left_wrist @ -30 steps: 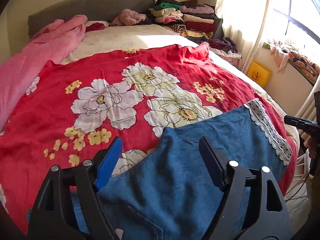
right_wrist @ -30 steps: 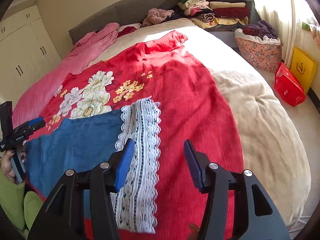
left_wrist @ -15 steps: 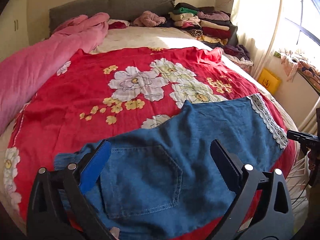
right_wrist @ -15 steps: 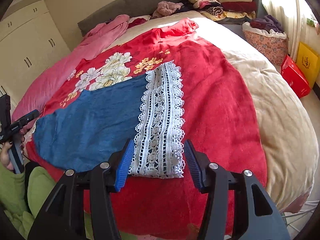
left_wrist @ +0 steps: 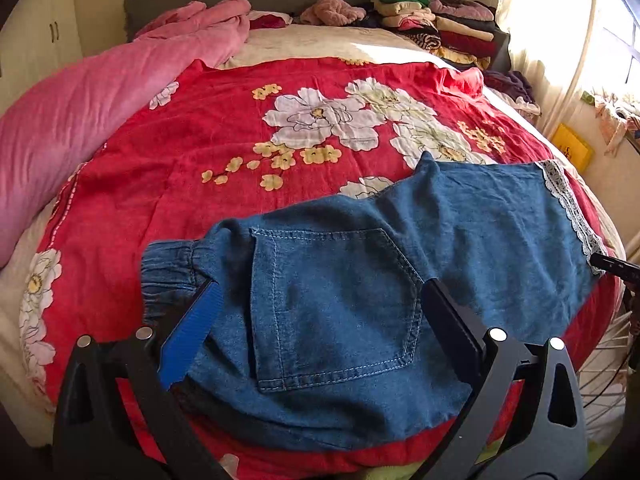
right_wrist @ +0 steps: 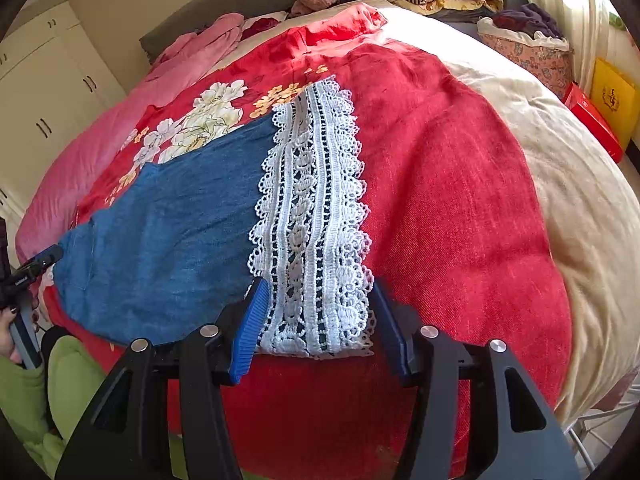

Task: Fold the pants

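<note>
Denim pants with a lace hem lie flat near the red floral bedspread's front edge, seemingly halved leg-on-leg but not crosswise, with the left gripper wide open over the pocket and the right gripper half-open astride the hem, neither gripping.

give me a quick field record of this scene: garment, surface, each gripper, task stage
garment: blue denim pants with white lace hem, lying flat, back pocket up
surface: red floral blanket on a bed
left gripper: jaws wide open, either side of the pocket at the waist end, nothing gripped
right gripper: jaws open, either side of the lace hem, not pressing on it
background: pink blanket, stack of folded clothes
task stage: pants spread out, no fold made yet
</note>
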The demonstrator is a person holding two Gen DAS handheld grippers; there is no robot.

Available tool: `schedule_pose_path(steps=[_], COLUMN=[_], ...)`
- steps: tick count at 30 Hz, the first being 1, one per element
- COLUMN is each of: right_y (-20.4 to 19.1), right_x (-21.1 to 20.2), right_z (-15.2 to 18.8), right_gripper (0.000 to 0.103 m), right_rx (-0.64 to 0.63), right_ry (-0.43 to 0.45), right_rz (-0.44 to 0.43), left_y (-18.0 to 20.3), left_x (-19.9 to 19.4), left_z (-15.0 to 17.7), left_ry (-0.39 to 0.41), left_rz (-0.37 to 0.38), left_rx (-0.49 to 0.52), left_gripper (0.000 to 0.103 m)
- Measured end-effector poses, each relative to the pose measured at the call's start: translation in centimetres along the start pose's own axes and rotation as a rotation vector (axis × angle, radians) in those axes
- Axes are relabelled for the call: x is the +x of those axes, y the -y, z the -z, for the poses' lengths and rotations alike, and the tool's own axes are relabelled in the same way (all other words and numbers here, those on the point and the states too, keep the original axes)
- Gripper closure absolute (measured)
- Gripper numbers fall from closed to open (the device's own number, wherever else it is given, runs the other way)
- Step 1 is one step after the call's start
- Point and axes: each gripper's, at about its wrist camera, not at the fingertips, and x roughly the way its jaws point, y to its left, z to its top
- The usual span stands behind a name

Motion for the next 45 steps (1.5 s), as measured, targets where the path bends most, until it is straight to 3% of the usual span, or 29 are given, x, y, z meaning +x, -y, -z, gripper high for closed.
schedule_pose_path(steps=[3, 4, 5, 10, 15, 18, 20, 24, 26, 31, 33, 37, 45], right_y=[-0.2, -0.4, -0.7, -0.8, 0.0, 0.0, -0.1, -0.6, -1.5, -4.9, -6.5, -8.9, -10.5], right_x=[0.3, 0.1, -0.3, -1.5, -1.0, -2.6, -4.0, -6.2, -6.4, -4.7, -3.5, -0.8, 5.0], right_z=[0.4, 0.5, 0.5, 1.0, 1.5, 1.2, 0.8, 0.1, -0.5, -2.1, -2.7, -4.0, -6.8], right_gripper=[0.070, 0.083, 0.088, 0.090, 0.084, 0.072, 0.055, 0.047, 0.037, 0.034, 0.027, 0.026, 0.025], right_rx=[-0.024, -0.038, -0.055, -0.097, -0.040, -0.048, -0.067, -0.098, -0.124, -0.211, -0.258, -0.324, -0.339], right_ry=[-0.003, 0.003, 0.021, 0.017, 0.013, 0.038, 0.077, 0.158, 0.188, 0.193, 0.183, 0.150, 0.049], right_rz=[-0.017, -0.012, 0.011, 0.058, 0.031, 0.062, 0.111, 0.147, 0.139, 0.094, 0.086, 0.078, 0.047], left_y=[0.5, 0.4, 0.2, -1.8, -2.1, -2.1, -2.3, -2.8, -3.0, -2.2, -1.0, 1.8, 5.3], left_x=[2.1, 3.0, 3.8, 4.9, 4.8, 4.0, 2.8, 0.0, -0.7, -1.1, -0.8, 0.1, 5.2], left_z=[-0.3, -0.3, -0.3, 0.4, 0.5, 0.3, 0.3, 0.3, 0.1, -0.9, -1.3, -2.5, -4.0], left_ry=[-0.064, -0.096, -0.122, -0.146, -0.138, -0.105, -0.074, -0.002, 0.014, 0.026, 0.015, -0.003, -0.077], left_rz=[-0.031, -0.050, -0.064, -0.030, -0.012, 0.012, 0.035, 0.022, -0.001, 0.003, 0.007, 0.035, 0.085], left_rx=[0.016, 0.014, 0.010, -0.069, -0.084, -0.097, -0.116, -0.124, -0.119, -0.081, -0.038, 0.029, 0.092], left_gripper=[0.010, 0.010, 0.010, 0.010, 0.010, 0.010, 0.010, 0.010, 0.010, 0.010, 0.010, 0.010, 0.010])
